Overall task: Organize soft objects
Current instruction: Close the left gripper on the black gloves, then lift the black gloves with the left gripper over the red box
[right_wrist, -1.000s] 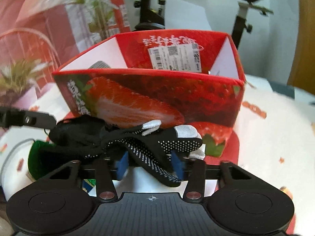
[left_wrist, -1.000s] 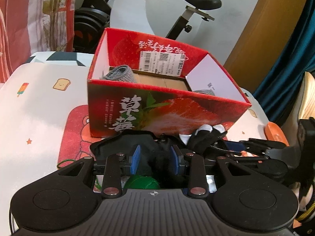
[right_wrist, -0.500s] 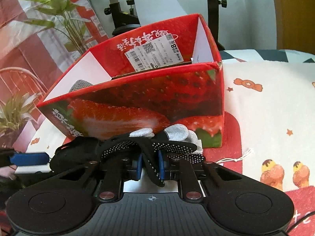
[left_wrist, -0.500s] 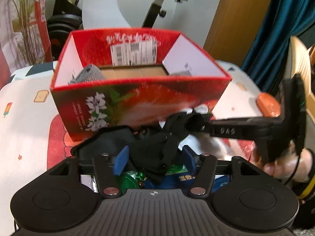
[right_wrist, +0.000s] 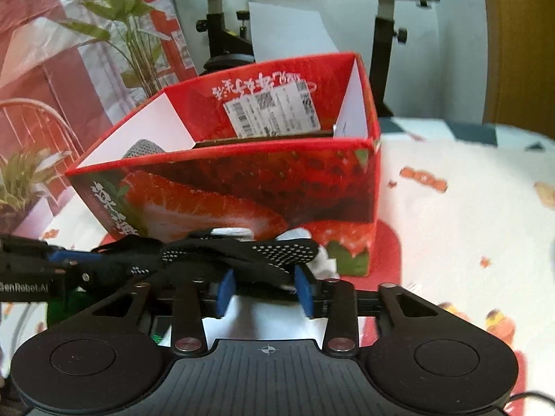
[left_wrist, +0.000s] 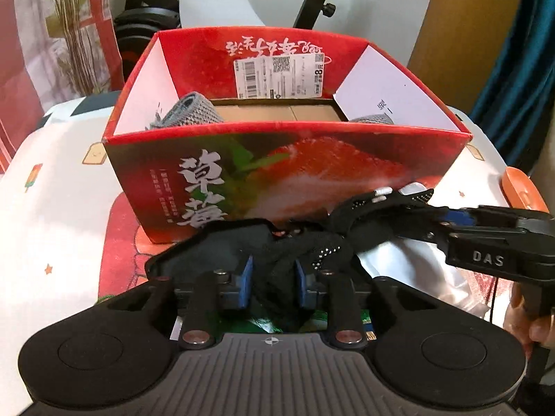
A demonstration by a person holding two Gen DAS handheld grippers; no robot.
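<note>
Both jaws are working the same black dotted glove [left_wrist: 350, 239], which is lying on the table just in front of the red strawberry box [left_wrist: 277, 159]. With my left gripper [left_wrist: 272, 286] I am just closing the blue pads onto a bunched fold of its cuff end, and they are pressing the fabric now. My right gripper [right_wrist: 265, 289] is just opening: the pads are standing clear of the glove's fingers, which are draped across the gap between them without being pinched.

I am judging this as the regrasp before the lift, with grey knitted pieces [left_wrist: 189, 112] already sitting inside the box. Next, the right pads need to close on the finger end so the glove comes up level and clears the box's near wall.

Beneath it all a white cloth [right_wrist: 461, 228] with small cartoon prints is covering the table. Behind the box an exercise bike [right_wrist: 222, 38] is standing, and a leafy plant [right_wrist: 131, 31] is showing against red hangings.
</note>
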